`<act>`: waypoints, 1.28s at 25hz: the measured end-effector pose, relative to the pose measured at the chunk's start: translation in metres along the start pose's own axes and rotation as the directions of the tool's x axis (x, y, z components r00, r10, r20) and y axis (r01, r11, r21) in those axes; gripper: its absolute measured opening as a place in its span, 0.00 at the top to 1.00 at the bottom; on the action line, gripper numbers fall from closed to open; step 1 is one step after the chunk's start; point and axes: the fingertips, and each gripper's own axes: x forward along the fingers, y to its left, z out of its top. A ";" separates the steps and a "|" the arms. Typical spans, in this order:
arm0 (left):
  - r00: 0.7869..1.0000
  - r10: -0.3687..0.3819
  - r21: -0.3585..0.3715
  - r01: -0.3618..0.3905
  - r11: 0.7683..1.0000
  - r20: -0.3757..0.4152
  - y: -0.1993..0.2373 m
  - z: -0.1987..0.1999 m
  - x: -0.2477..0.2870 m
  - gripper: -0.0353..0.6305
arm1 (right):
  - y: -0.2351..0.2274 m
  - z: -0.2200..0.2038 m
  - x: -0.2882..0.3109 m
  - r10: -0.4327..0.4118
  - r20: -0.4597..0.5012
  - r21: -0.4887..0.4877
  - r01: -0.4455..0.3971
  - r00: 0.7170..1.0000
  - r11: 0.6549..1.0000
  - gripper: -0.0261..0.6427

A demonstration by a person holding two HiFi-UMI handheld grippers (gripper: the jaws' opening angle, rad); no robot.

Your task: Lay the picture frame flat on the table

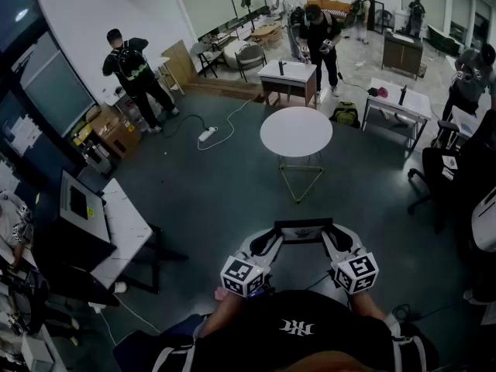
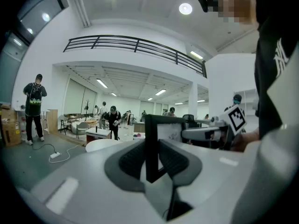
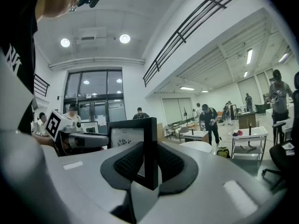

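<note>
A black picture frame (image 1: 303, 229) with a white print hangs in the air in front of me, held upright between both grippers. My left gripper (image 1: 275, 237) is shut on its left side edge. In the left gripper view that edge (image 2: 151, 146) stands as a dark bar between the pads. My right gripper (image 1: 331, 239) is shut on the right side edge (image 3: 150, 148). Each gripper view shows the other gripper across the frame: the right gripper (image 2: 209, 133) and the left gripper (image 3: 83, 140). The round white table (image 1: 296, 130) stands further ahead on the dark floor.
A white desk with a monitor (image 1: 116, 227) is at my left. Small white tables (image 1: 288, 72) (image 1: 399, 99) stand behind the round one, and a power strip with its cable (image 1: 208, 135) lies on the floor. Several people stand at the back, and a chair (image 1: 442, 173) is at the right.
</note>
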 end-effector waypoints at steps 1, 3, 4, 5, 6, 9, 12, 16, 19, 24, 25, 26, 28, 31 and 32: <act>1.000 0.004 -0.001 -0.004 1.000 -0.002 -0.005 -0.002 0.002 0.83 | -0.003 -0.001 -0.004 0.005 -0.001 -0.003 -0.005 1.000 1.000 0.85; 1.000 0.012 0.002 -0.012 1.000 -0.008 -0.013 -0.006 0.007 0.83 | -0.010 -0.004 -0.011 0.017 -0.003 -0.007 -0.017 1.000 1.000 0.85; 1.000 0.017 0.006 -0.017 1.000 -0.009 -0.016 -0.007 0.010 0.83 | -0.013 -0.005 -0.014 0.023 -0.003 -0.009 -0.023 1.000 1.000 0.85; 1.000 0.023 0.010 -0.023 1.000 -0.009 -0.020 -0.008 0.013 0.83 | -0.016 -0.006 -0.018 0.031 -0.001 -0.009 -0.031 1.000 0.999 0.85; 1.000 0.028 0.013 -0.028 1.000 -0.009 -0.023 -0.009 0.016 0.83 | -0.018 -0.008 -0.022 0.039 0.002 -0.010 -0.039 0.999 0.999 0.85; 0.999 0.037 0.024 -0.037 0.999 -0.016 -0.033 -0.015 0.019 0.83 | -0.021 -0.016 -0.034 0.058 0.011 -0.017 -0.058 0.998 0.998 0.85; 0.999 0.022 0.027 -0.021 0.999 -0.042 -0.053 -0.025 0.020 0.83 | -0.027 -0.028 -0.051 0.048 -0.004 -0.014 -0.048 0.999 0.999 0.85; 0.996 -0.002 0.017 0.003 1.000 -0.086 -0.084 -0.037 0.033 0.83 | -0.047 -0.038 -0.076 0.030 -0.026 -0.015 -0.031 0.999 0.999 0.85; 0.995 -0.003 0.031 0.006 0.999 -0.095 -0.092 -0.037 0.049 0.83 | -0.063 -0.038 -0.083 0.041 -0.018 -0.014 -0.041 0.999 0.999 0.85; 0.991 -0.022 0.022 0.025 0.999 -0.128 -0.103 -0.041 0.057 0.83 | -0.071 -0.047 -0.094 0.043 -0.044 0.017 -0.043 0.998 0.999 0.85; 0.990 -0.021 0.027 0.025 0.999 -0.136 -0.105 -0.043 0.060 0.83 | -0.073 -0.049 -0.095 0.043 -0.049 0.022 -0.042 0.998 0.999 0.85; 0.990 -0.020 0.031 0.024 0.999 -0.142 -0.105 -0.046 0.063 0.83 | -0.076 -0.051 -0.096 0.042 -0.052 0.025 -0.041 0.998 0.999 0.85; 0.990 -0.029 0.029 0.033 0.999 -0.137 -0.102 -0.049 0.073 0.83 | -0.083 -0.052 -0.094 0.035 -0.055 0.024 -0.034 0.998 0.999 0.85; 0.991 -0.059 0.002 0.059 0.998 -0.118 -0.094 -0.050 0.091 0.83 | -0.094 -0.050 -0.087 0.016 -0.073 0.009 -0.015 0.997 1.000 0.84; 0.991 -0.069 -0.004 0.069 0.998 -0.115 -0.091 -0.050 0.098 0.83 | -0.099 -0.050 -0.083 0.008 -0.081 0.005 -0.007 0.997 1.000 0.84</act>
